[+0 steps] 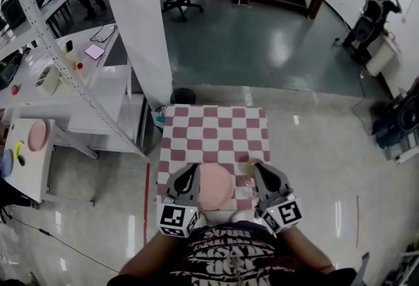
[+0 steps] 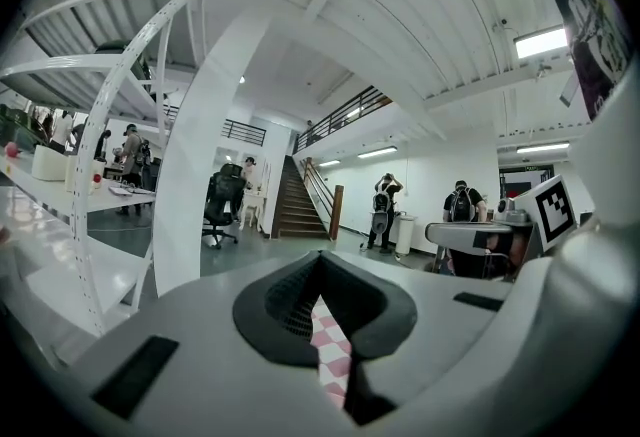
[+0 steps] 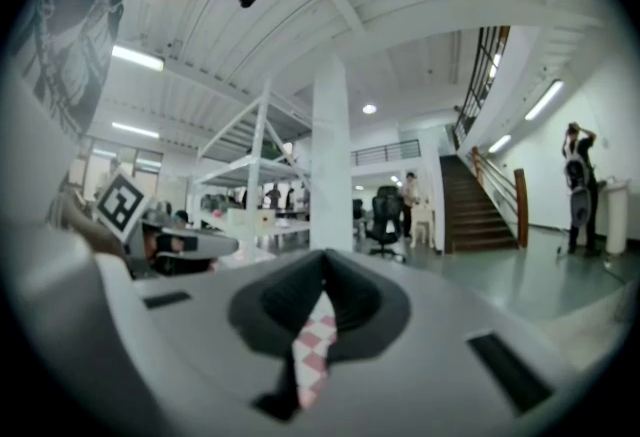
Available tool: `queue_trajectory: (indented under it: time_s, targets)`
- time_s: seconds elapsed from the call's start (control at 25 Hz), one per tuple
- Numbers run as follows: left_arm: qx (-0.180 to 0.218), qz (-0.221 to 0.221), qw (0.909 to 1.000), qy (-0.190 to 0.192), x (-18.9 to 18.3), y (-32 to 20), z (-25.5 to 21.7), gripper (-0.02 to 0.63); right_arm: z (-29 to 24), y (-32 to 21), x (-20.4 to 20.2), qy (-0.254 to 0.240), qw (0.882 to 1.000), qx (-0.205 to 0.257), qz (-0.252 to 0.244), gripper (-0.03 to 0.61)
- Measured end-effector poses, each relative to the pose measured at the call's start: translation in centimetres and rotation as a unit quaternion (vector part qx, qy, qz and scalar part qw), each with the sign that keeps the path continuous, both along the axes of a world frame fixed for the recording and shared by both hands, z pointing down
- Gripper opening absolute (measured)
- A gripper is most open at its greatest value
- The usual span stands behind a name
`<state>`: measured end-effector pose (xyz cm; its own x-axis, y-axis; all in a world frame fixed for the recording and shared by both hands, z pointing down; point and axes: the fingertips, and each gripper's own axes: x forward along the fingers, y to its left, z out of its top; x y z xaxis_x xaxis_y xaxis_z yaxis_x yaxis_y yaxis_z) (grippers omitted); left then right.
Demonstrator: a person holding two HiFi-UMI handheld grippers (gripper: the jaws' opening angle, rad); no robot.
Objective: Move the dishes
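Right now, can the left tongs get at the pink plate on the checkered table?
Probably yes. The pink plate lies right beside the left tongs on the checkered table, with nothing between them. The tongs are shut, so they'd need opening first.

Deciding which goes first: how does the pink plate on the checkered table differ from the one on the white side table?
The near plate lies between left gripper and right gripper; side plate lies far from both. Side plate has a blue dish nearby; near plate has none. Both are round, pink.
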<state>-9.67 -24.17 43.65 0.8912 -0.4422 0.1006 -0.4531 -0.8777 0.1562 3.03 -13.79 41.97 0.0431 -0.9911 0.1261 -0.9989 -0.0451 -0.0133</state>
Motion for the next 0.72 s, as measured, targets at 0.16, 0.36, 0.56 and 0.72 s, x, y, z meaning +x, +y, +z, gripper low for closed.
queue_trajectory:
  time_s: [0.16, 0.36, 0.56, 0.72]
  targets:
    - [-0.006, 0.001, 1.0, 0.002, -0.7, -0.9, 0.3, 0.025, -0.2, -0.5, -0.5, 0.004, 1.0, 0.021, 0.002, 0.035]
    - [-0.009, -0.003, 0.9999, 0.005, -1.8, -2.2, 0.4, 0.025, 0.3, -1.5, -1.6, -0.002, 1.0, 0.002, 0.004, 0.035]
    - [-0.006, 0.0, 1.0, 0.003, -2.2, -3.0, 0.6, 0.025, 0.7, -2.4, -2.3, -0.008, 1.0, -0.013, 0.005, 0.035]
    - [-0.008, 0.001, 1.0, 0.001, -2.0, -3.8, 1.2, 0.025, 0.6, -3.1, -2.0, 0.001, 1.0, 0.006, 0.003, 0.035]
